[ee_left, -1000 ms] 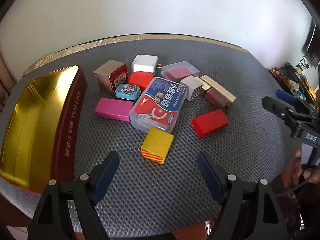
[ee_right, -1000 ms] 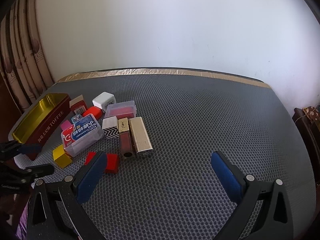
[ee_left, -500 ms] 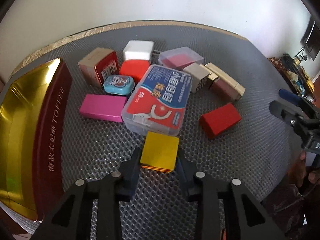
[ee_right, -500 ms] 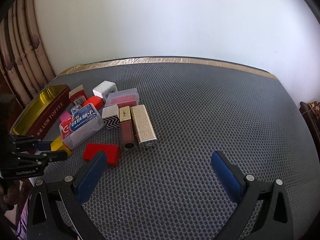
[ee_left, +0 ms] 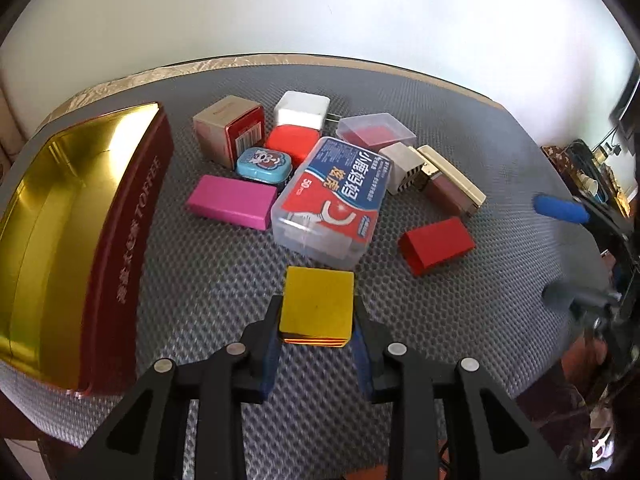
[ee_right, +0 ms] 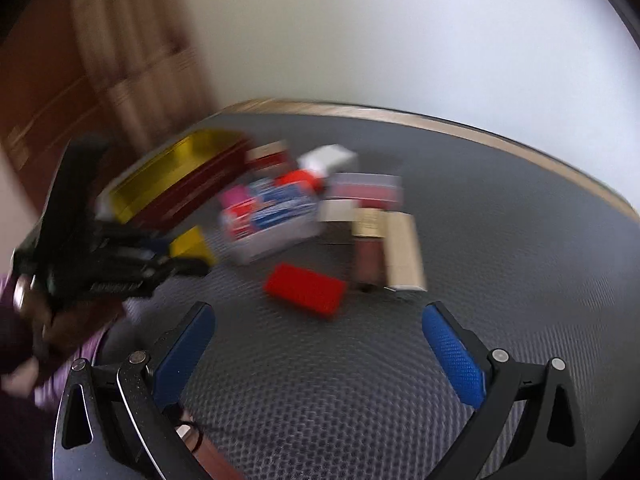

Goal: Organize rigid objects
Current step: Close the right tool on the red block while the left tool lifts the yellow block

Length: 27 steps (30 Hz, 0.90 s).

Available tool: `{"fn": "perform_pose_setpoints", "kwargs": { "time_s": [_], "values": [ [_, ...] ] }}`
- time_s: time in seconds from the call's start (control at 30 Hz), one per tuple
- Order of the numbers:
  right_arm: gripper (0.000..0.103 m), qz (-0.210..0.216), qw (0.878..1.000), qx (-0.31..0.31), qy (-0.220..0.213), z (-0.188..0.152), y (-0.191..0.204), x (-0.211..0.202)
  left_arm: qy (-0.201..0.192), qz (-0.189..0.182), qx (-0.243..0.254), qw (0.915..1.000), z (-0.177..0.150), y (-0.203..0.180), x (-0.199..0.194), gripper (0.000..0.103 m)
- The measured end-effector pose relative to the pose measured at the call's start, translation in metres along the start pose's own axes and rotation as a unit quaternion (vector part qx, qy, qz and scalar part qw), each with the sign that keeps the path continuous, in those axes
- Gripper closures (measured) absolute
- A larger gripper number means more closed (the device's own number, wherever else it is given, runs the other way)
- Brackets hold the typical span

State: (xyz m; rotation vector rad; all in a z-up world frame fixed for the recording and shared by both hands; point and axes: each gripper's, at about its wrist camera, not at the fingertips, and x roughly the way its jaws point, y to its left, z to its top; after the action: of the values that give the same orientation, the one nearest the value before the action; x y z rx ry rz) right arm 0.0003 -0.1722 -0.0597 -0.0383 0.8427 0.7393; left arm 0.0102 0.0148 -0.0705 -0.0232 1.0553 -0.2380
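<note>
While its jaws have just been closing, the left claw (ee_left: 316,334) now pinches the yellow block (ee_left: 317,306) by its two side faces, the block sitting low on the grey worktop (ee_left: 208,280) at the near end of the clutter. The relation that matters is block to tin: the open gold-lined toffee tin (ee_left: 132,240) lies at about nine to ten o'clock from the held block, its long axis running from near-left toward twelve o'clock, its red wall between block and cavity. Judged from that, the next move needs a lift over the wall, then a swing left. The left hand is plainly the nearer one to the tin. The right claw (ee_right: 320,344), jaws wide and empty, hangs in a blurred view with the red box (ee_right: 306,288) just ahead at twelve o'clock.
</note>
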Motion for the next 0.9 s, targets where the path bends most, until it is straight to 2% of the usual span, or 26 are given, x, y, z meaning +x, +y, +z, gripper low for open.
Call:
{"fn": "perform_pose_setpoints", "kwargs": {
  "time_s": [0.1,0.2,0.37,0.47,0.63,0.73,0.77,0.83,0.9],
  "values": [
    [0.0,0.027,0.995,-0.086,0.049,0.018,0.009,0.017,0.003,0.0,0.004,1.0,-0.002,-0.001,-0.002,0.072],
    [0.002,0.051,0.983,-0.144,0.105,0.036,0.013,0.041,0.004,0.003,0.002,1.0,-0.006,-0.01,-0.005,0.071],
    [0.017,0.071,0.961,-0.209,0.167,0.056,0.019,0.064,-0.003,-0.006,-0.003,1.0,-0.01,-0.009,-0.016,0.071],
    [0.03,0.082,0.95,-0.226,0.198,0.058,0.021,0.081,-0.004,-0.007,-0.004,1.0,-0.009,-0.008,-0.02,0.071],
    [0.037,0.083,0.938,-0.247,0.229,0.064,0.028,0.104,-0.007,-0.014,-0.007,0.9999,-0.007,-0.006,-0.024,0.071],
    [0.061,0.062,0.933,-0.25,0.251,0.066,0.03,0.126,-0.004,-0.018,-0.013,0.9997,-0.007,-0.003,-0.023,0.071],
    [0.068,0.068,0.935,-0.243,0.249,0.07,0.029,0.127,-0.003,-0.018,-0.013,0.9997,-0.006,-0.002,-0.021,0.071],
    [0.075,0.063,0.935,-0.239,0.253,0.073,0.031,0.129,-0.003,-0.019,-0.015,0.9997,-0.006,0.0,-0.022,0.071],
    [0.075,0.057,0.939,-0.223,0.257,0.074,0.028,0.127,-0.004,-0.02,-0.015,0.9997,-0.005,0.0,-0.023,0.071]
  ]
}}
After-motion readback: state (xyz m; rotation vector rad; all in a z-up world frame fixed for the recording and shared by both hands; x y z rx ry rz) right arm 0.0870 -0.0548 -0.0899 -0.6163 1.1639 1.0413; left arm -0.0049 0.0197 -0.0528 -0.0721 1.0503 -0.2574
